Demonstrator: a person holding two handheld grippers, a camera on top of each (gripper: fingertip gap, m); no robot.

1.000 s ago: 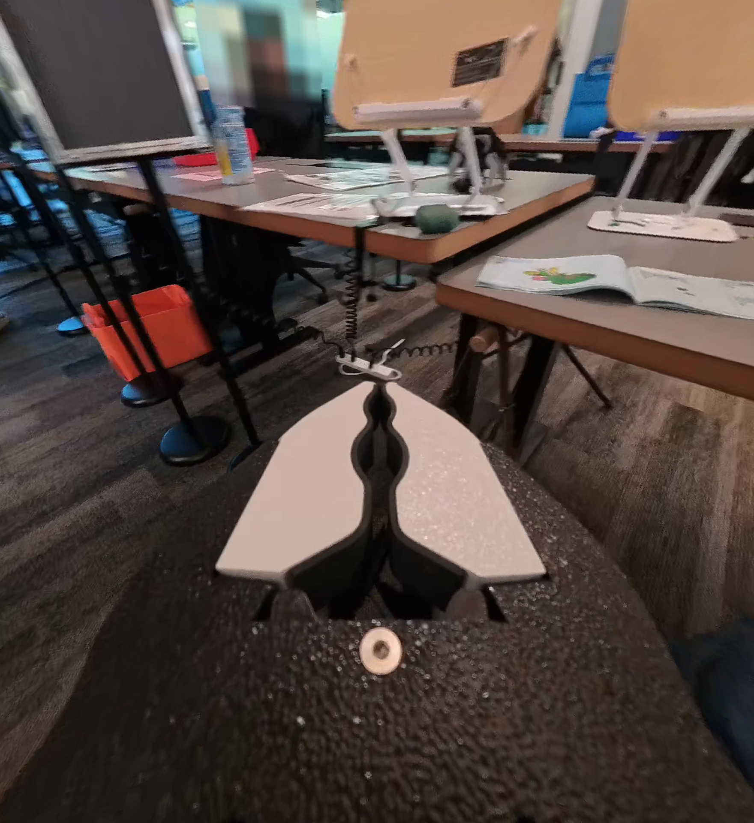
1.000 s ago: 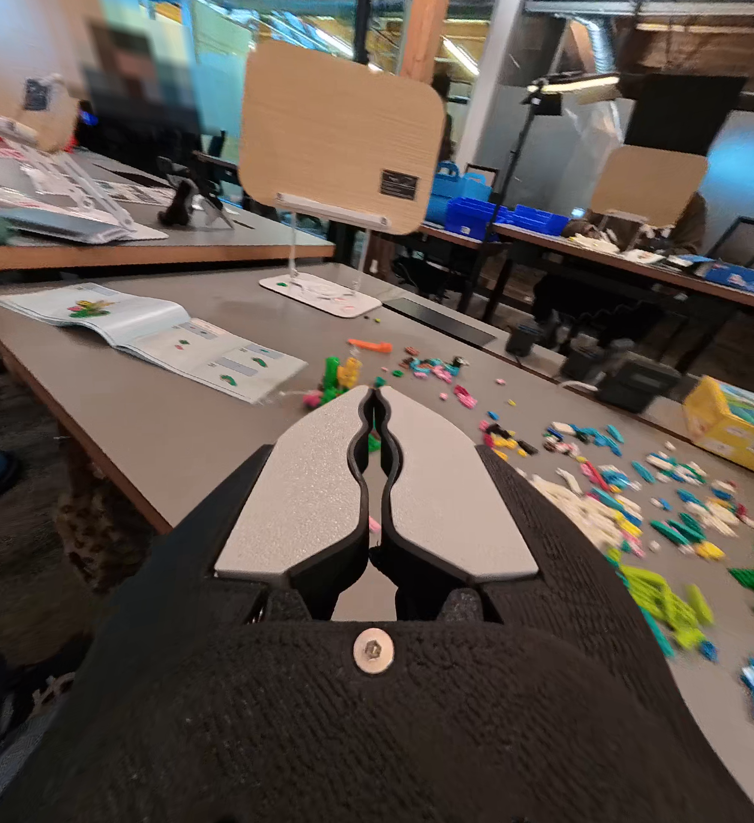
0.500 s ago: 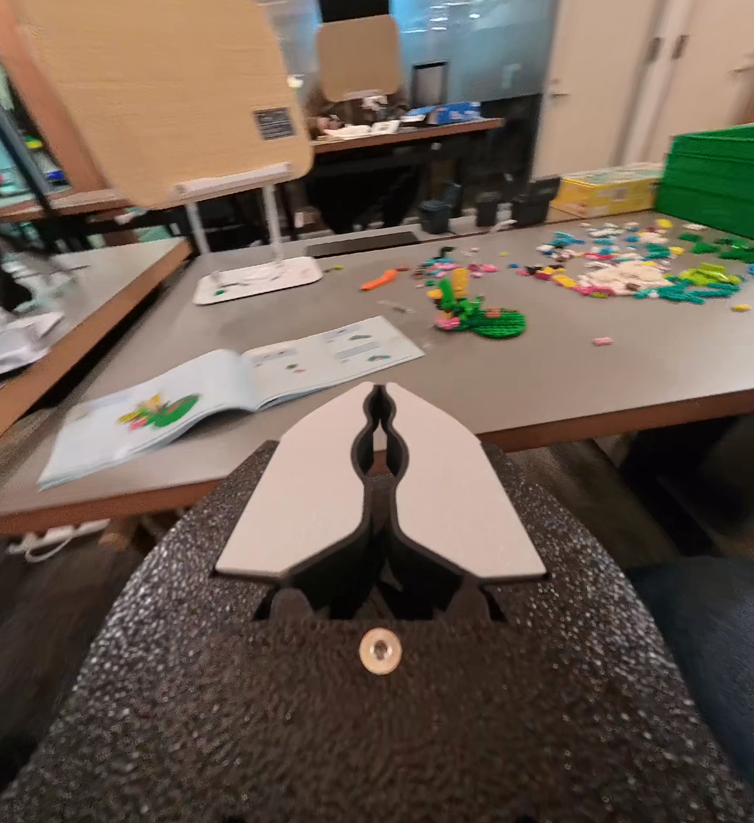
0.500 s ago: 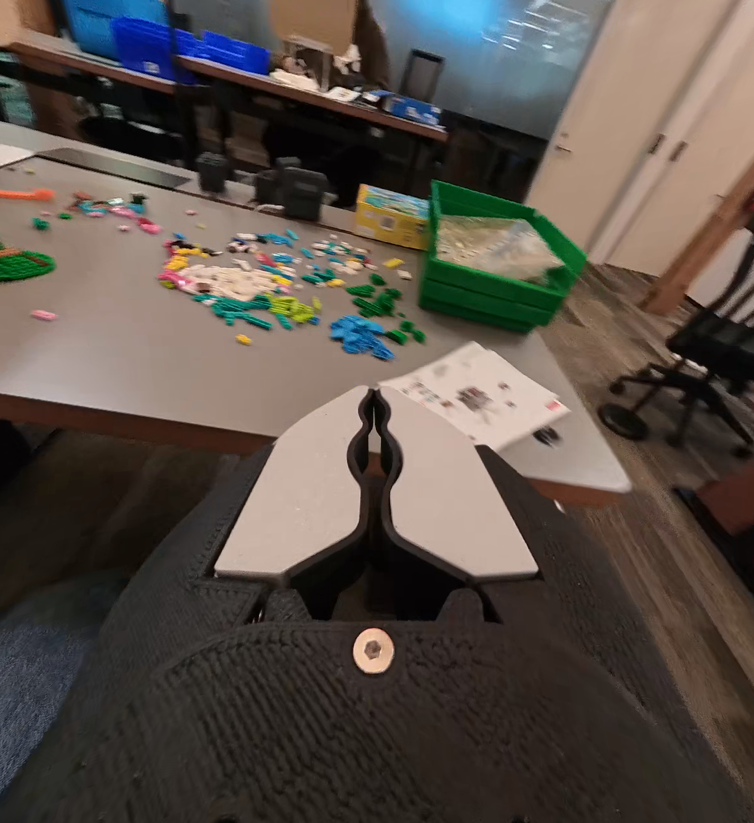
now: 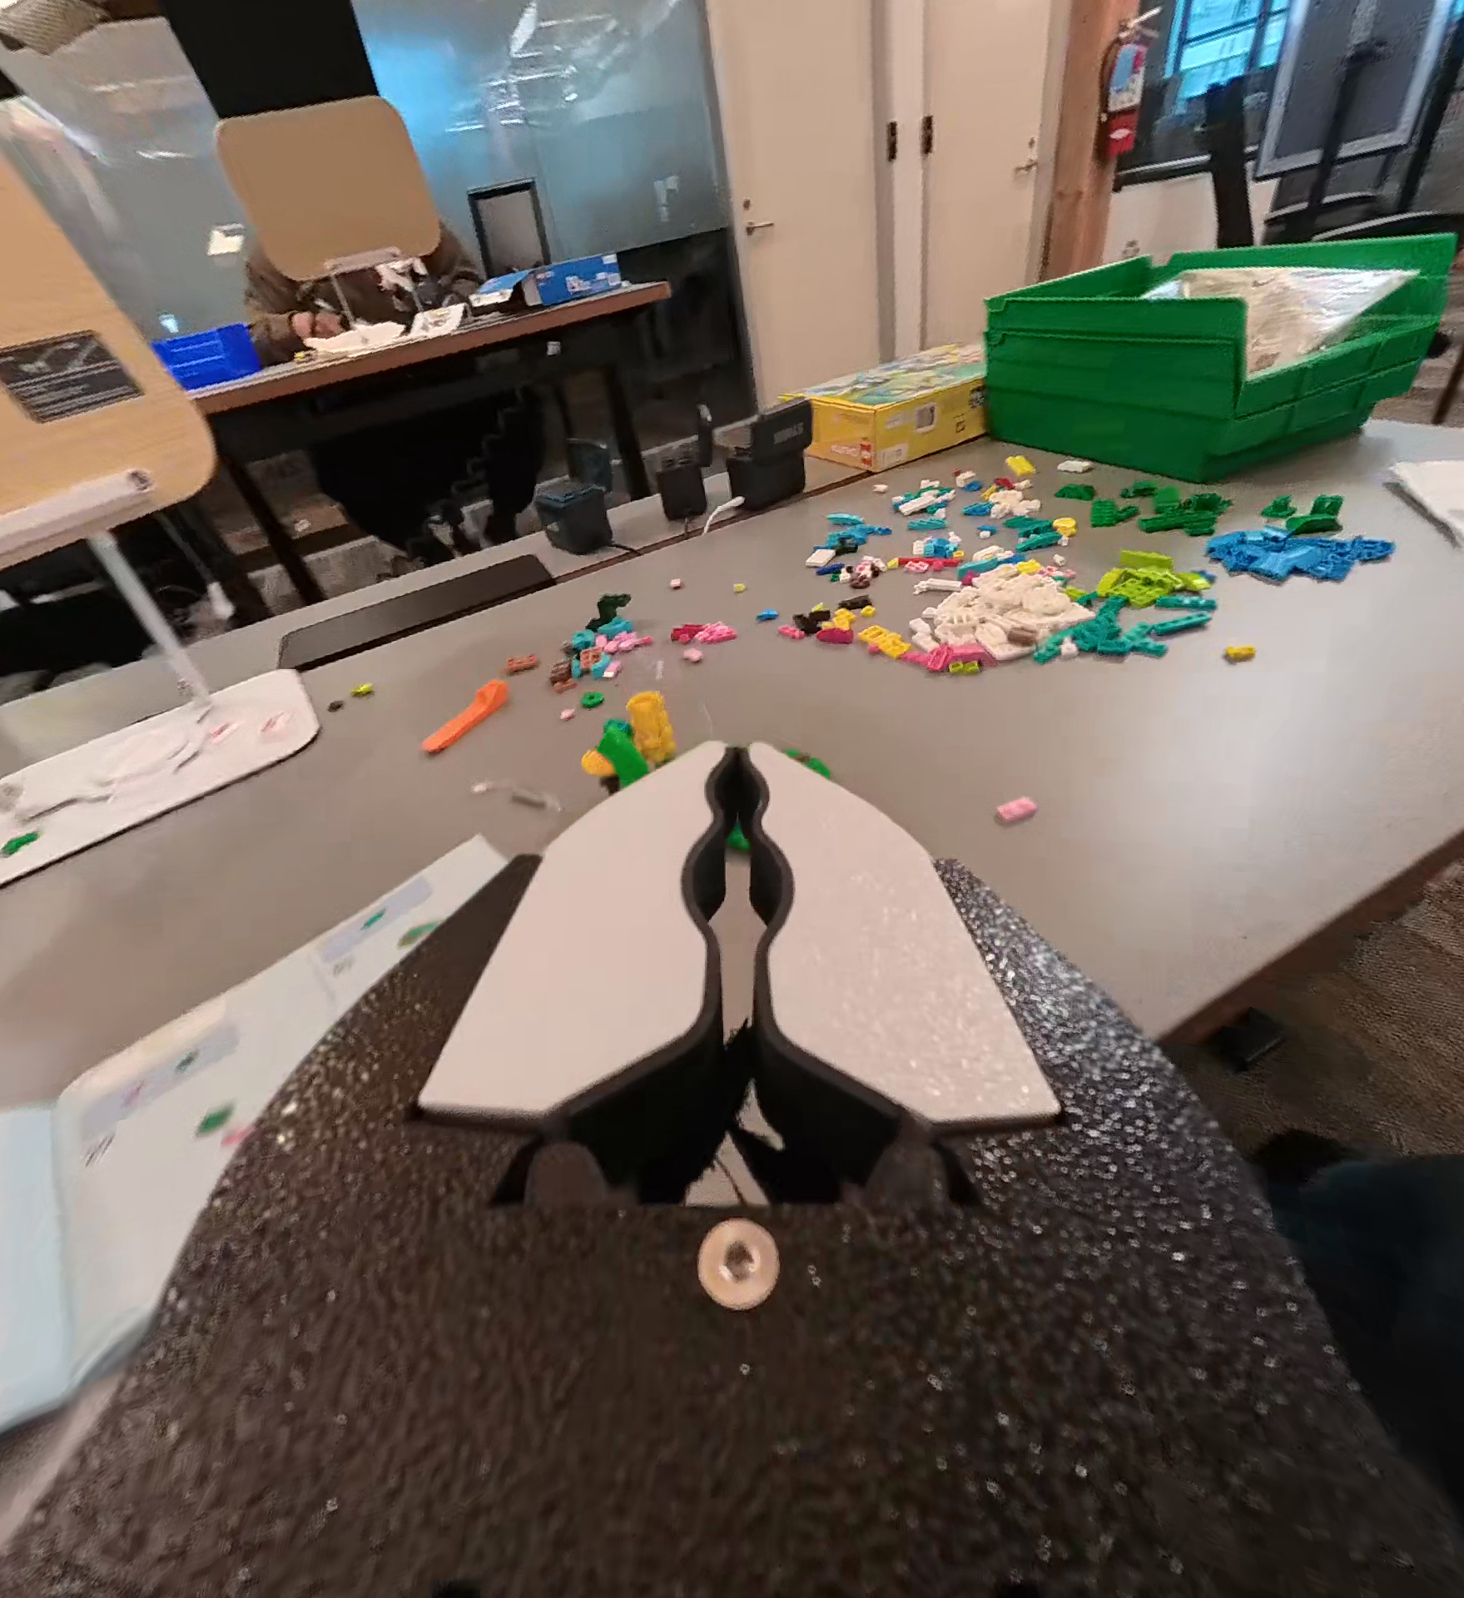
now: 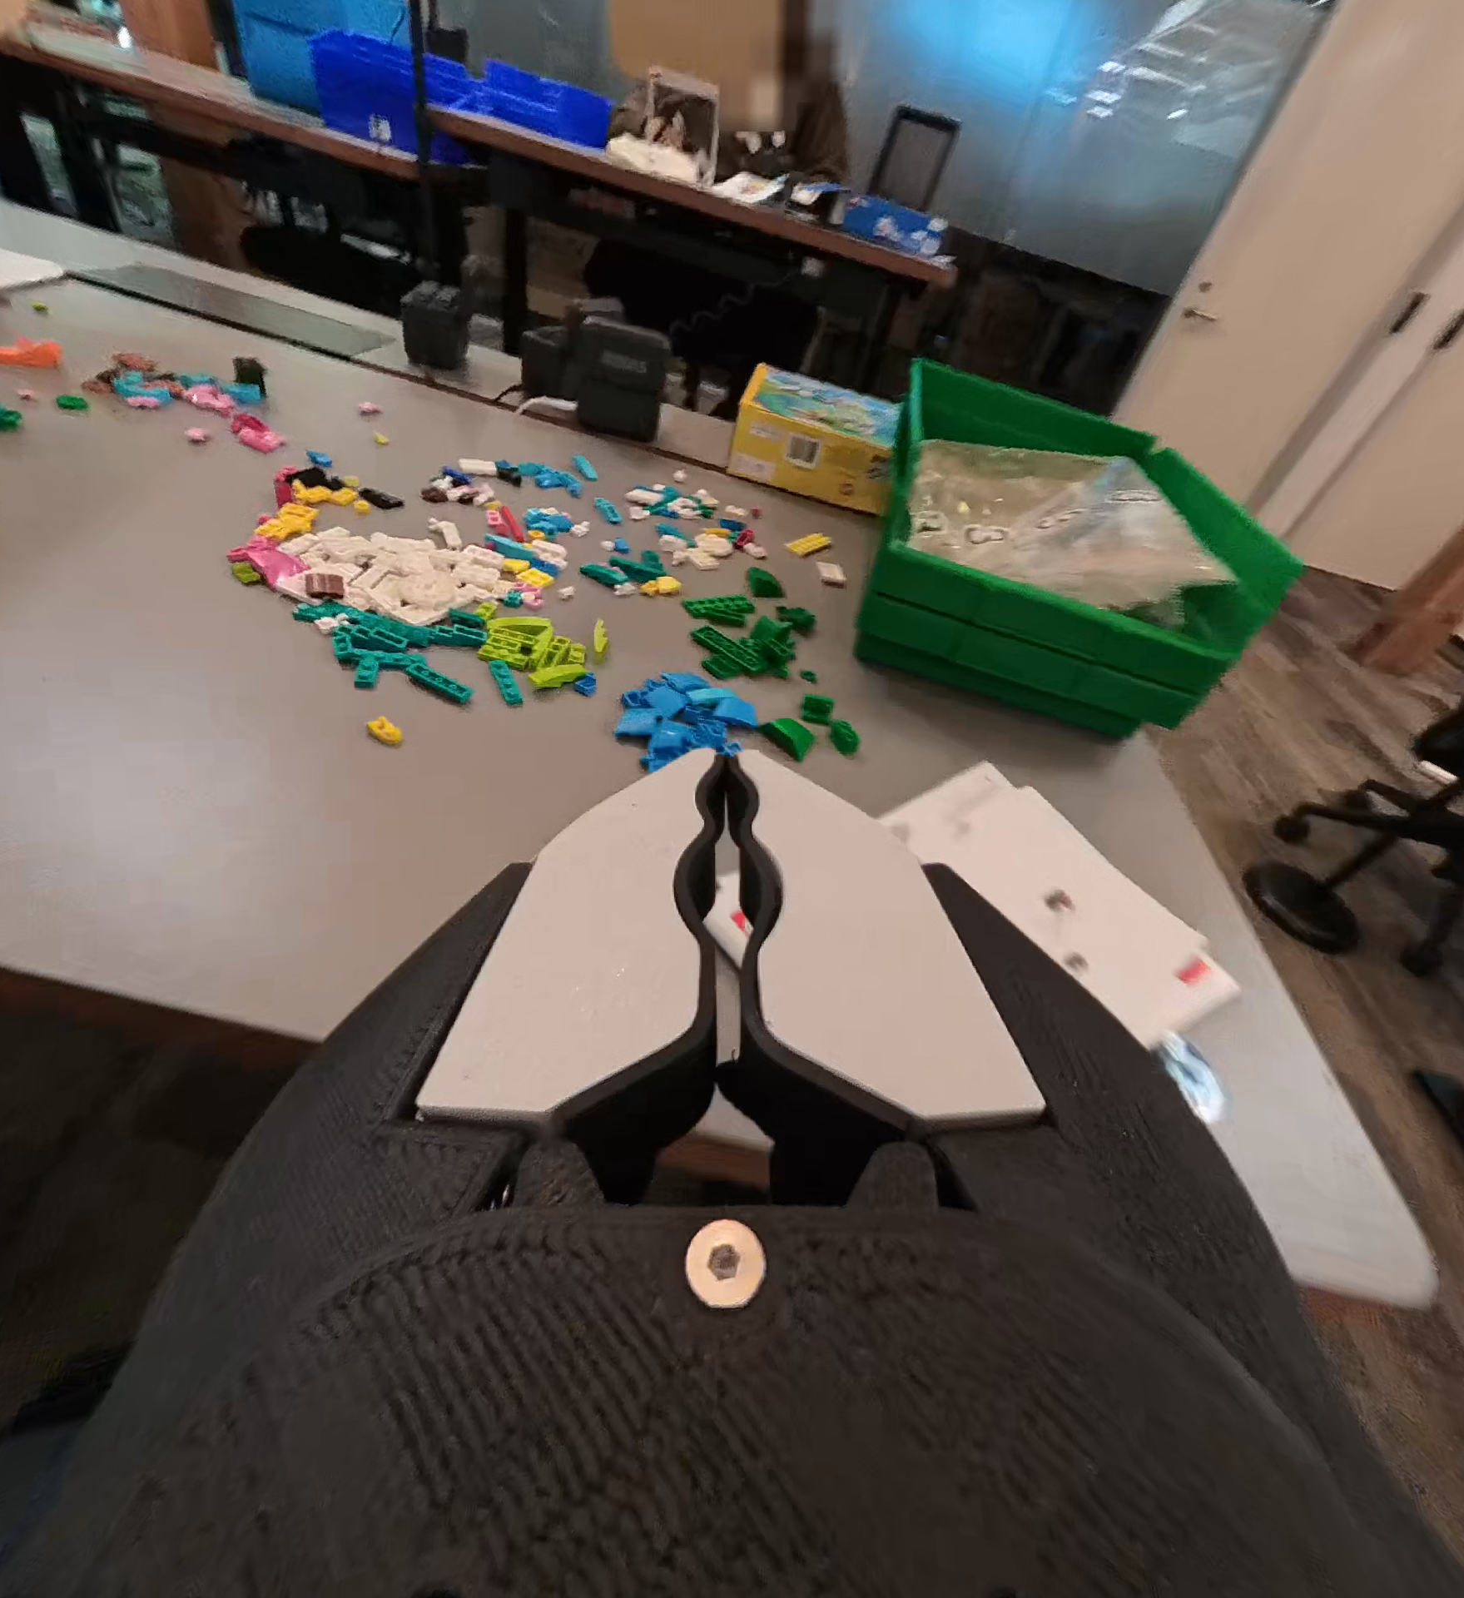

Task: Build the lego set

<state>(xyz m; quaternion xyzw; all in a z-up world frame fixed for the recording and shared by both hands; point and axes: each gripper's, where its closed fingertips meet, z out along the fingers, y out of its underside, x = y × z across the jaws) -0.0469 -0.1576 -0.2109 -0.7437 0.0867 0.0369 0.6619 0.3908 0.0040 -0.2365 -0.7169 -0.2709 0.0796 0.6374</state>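
left tongs closed tip to tip on nothing, low over grey worktop, just short of small green-and-yellow brick build; open booklet under left side, orange tool beyond. right tongs likewise closed and bare, tips near blue brick heap; white papers beside, green bins far right, white brick pile far left.
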